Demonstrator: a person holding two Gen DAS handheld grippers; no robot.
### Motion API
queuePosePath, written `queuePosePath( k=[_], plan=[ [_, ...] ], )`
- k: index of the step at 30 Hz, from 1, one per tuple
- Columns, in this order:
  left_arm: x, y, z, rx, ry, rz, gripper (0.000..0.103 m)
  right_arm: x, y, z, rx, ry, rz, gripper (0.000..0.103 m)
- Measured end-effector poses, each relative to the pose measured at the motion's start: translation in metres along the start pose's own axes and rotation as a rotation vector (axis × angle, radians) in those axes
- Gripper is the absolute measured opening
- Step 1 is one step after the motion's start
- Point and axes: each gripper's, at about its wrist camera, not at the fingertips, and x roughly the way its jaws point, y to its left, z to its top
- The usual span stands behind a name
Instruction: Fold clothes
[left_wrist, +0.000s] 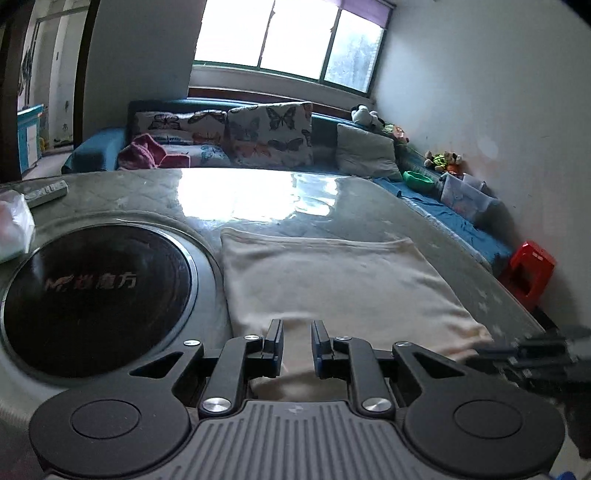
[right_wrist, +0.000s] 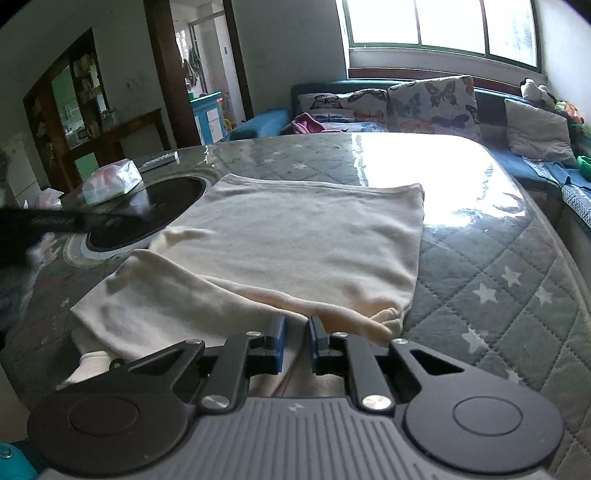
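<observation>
My left gripper (left_wrist: 297, 334) and right gripper (right_wrist: 297, 328) each stand narrowly parted over the near hem of the cream garment (right_wrist: 295, 240) — whether they pinch cloth, I cannot tell. The garment lies folded on the quilted table (right_wrist: 498, 266). Beyond: inset black cooktop (left_wrist: 96, 299), tissue pack (right_wrist: 110, 181).

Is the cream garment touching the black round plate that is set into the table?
Touching. In the right wrist view the cream garment lies with its left edge over the rim of the black round plate, with no gap there.
</observation>
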Motion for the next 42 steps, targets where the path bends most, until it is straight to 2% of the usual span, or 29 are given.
queuePosePath(
  k=[6, 9, 11, 15, 21, 26, 30, 31, 33, 34, 40, 42],
  plan=[
    [0.033, 0.022, 0.002, -0.013, 0.060, 0.042, 0.017, 0.001, -0.003, 0.000, 0.004, 0.004, 0.001, 0.014],
    [0.038, 0.030, -0.001, 0.004, 0.055, 0.081, 0.016, 0.002, -0.005, -0.001, 0.006, 0.005, 0.006, 0.015],
    [0.039, 0.033, -0.001, 0.011, 0.060, 0.112, 0.019, 0.002, -0.005, 0.000, 0.005, 0.005, 0.008, 0.015],
    [0.030, 0.028, -0.001, 0.034, 0.033, 0.111, 0.019, -0.004, -0.003, 0.003, -0.014, -0.016, 0.003, 0.016],
    [0.022, 0.000, -0.003, 0.111, 0.019, 0.043, 0.019, -0.011, 0.005, 0.010, -0.067, -0.054, 0.032, 0.017],
    [0.017, -0.018, -0.009, 0.150, 0.038, -0.005, 0.019, -0.002, 0.015, 0.005, -0.136, -0.014, 0.038, 0.017],
    [0.000, -0.032, -0.021, 0.205, 0.031, -0.033, 0.025, -0.005, 0.014, 0.003, -0.149, -0.012, 0.022, 0.017],
    [-0.005, -0.035, -0.024, 0.215, 0.029, -0.044, 0.025, -0.009, 0.015, 0.003, -0.154, -0.017, 0.020, 0.018],
    [-0.013, -0.040, -0.029, 0.233, 0.031, -0.062, 0.026, -0.013, 0.013, 0.003, -0.146, -0.020, 0.017, 0.027],
    [-0.015, -0.043, -0.033, 0.242, 0.032, -0.071, 0.027, -0.014, 0.012, 0.002, -0.140, -0.021, 0.015, 0.028],
    [-0.015, -0.051, -0.045, 0.277, 0.051, -0.071, 0.028, 0.002, 0.003, 0.000, -0.059, -0.004, 0.035, 0.026],
    [-0.011, -0.048, -0.046, 0.273, 0.056, -0.056, 0.028, 0.002, 0.006, 0.001, -0.069, -0.012, 0.030, 0.016]
  ],
)
